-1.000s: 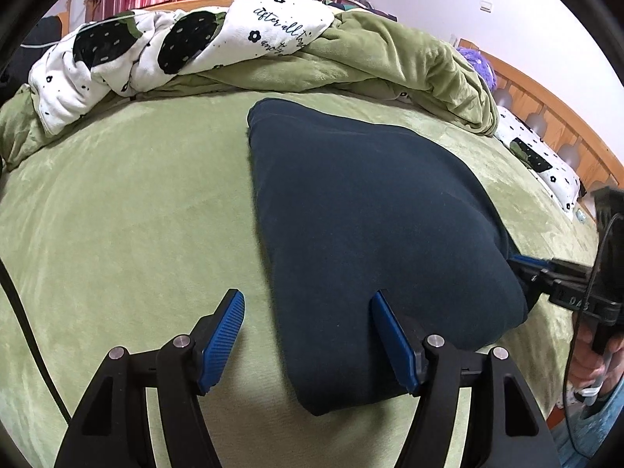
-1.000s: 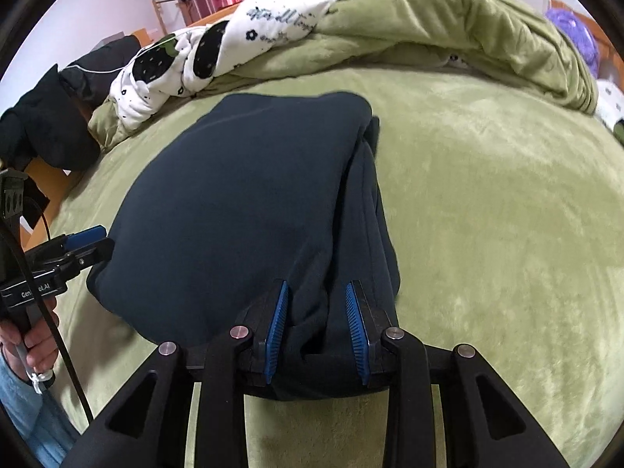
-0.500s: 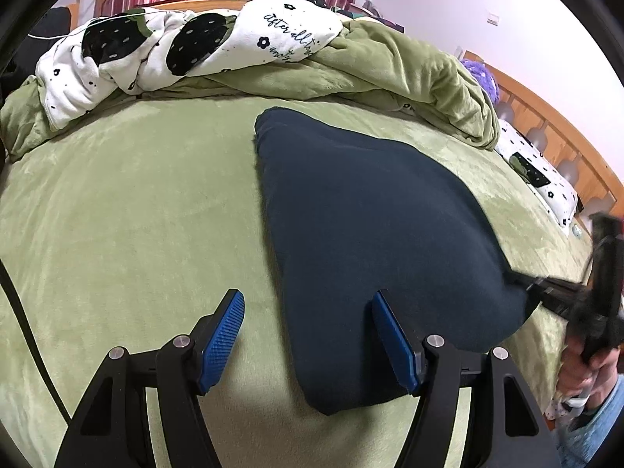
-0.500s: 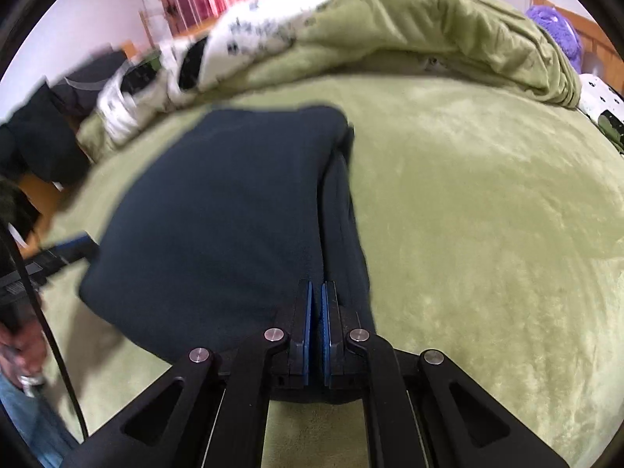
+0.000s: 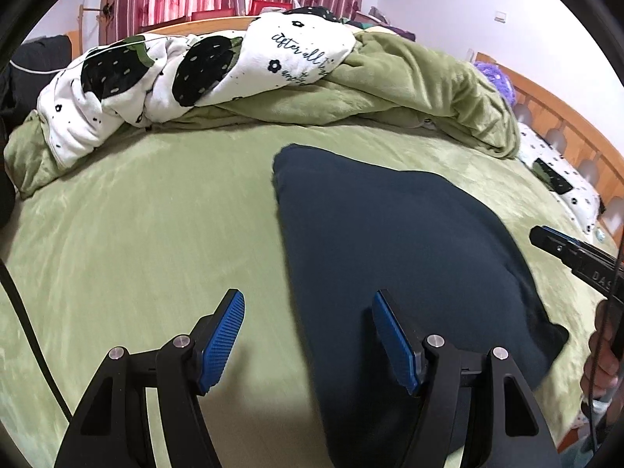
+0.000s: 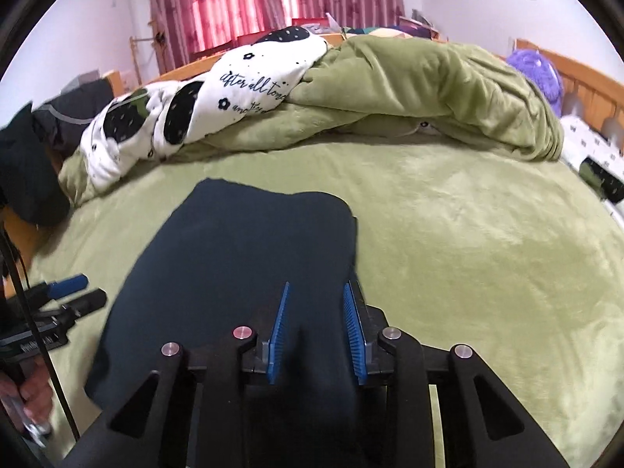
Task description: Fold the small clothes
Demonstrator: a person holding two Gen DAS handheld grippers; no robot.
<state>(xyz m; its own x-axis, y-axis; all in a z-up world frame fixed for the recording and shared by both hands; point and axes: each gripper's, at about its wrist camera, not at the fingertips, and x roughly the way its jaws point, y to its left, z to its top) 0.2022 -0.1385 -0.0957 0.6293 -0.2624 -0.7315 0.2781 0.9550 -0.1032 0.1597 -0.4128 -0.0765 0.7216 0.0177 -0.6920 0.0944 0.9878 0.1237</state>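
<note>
A folded dark navy garment (image 5: pixel 397 241) lies flat on the green bed; it also shows in the right wrist view (image 6: pixel 249 249). My left gripper (image 5: pixel 308 339) is open and empty, hovering over the garment's near left edge, one finger over the bedspread and one over the cloth. My right gripper (image 6: pixel 316 331) is open a moderate gap, above the garment's near right edge, with cloth showing between the pads but not pinched. The right gripper also shows at the right of the left wrist view (image 5: pixel 561 247). The left gripper shows at the left of the right wrist view (image 6: pixel 74 292).
A rumpled green blanket (image 5: pixel 409 89) and a white quilt with black prints (image 5: pixel 187 70) are piled at the far side of the bed. A wooden headboard (image 5: pixel 565 124) runs along the right. A dark cable (image 5: pixel 23 312) hangs at the left.
The right gripper was shut on the garment's edge half a second ago and has now opened and lifted off it. The left gripper stays open and has risen slightly.
</note>
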